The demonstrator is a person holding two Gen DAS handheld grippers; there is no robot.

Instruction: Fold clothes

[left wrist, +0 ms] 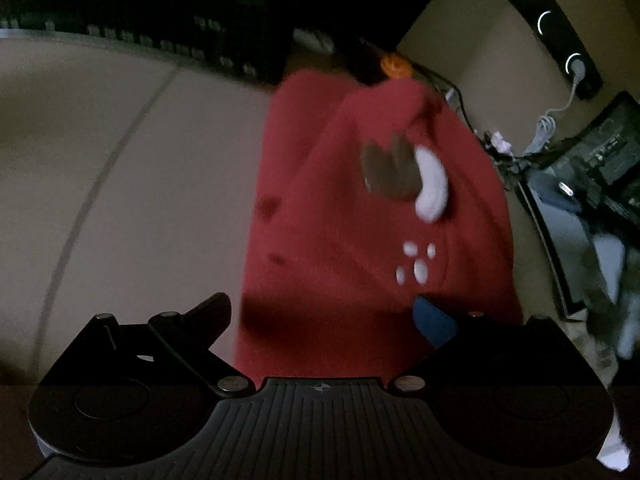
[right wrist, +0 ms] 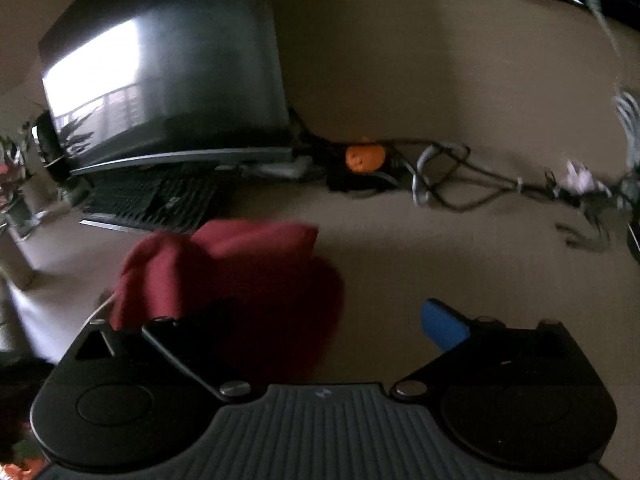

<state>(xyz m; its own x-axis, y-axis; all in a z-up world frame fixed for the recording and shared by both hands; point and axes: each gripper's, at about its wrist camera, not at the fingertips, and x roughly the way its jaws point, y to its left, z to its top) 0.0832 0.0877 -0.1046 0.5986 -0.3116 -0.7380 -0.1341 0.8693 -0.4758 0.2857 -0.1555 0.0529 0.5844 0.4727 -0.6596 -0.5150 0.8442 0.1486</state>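
My left gripper (left wrist: 324,312) sits low in its view, jaws spread wide, nothing pinched between them. The red garment (left wrist: 360,216) lies on the bench (left wrist: 120,160) straight ahead of it, its near hem reaching down between the two fingers. The blue-padded fingertip (left wrist: 434,320) overlaps the cloth's near right corner; I can't tell if it touches. The black fingertip (left wrist: 212,308) is just off the cloth's left edge. On the garment there's a brown and white applique (left wrist: 404,176) and, nearer me, small white paw marks (left wrist: 416,260). Frame is blurry.

My right gripper (right wrist: 320,316) is also wide open and holding nothing. In this view the red garment (right wrist: 240,280) lies bunched ahead and to the left, overlapping the black left finger (right wrist: 208,312); contact unclear. The blue fingertip (right wrist: 444,324) is over bare bench (right wrist: 440,260), well apart from the cloth.

Farther back, beyond the garment: a black keyboard (right wrist: 156,200) and a monitor (right wrist: 168,80) behind it on the left. An orange ball-like object (right wrist: 364,158) sits mid-bench against the back, with a tangle of dark cables (right wrist: 452,184) running right from it. In the left view the same orange object (left wrist: 394,65) is just past the garment's far end, and a dark power strip (left wrist: 552,24) with lit rings hangs at far right.
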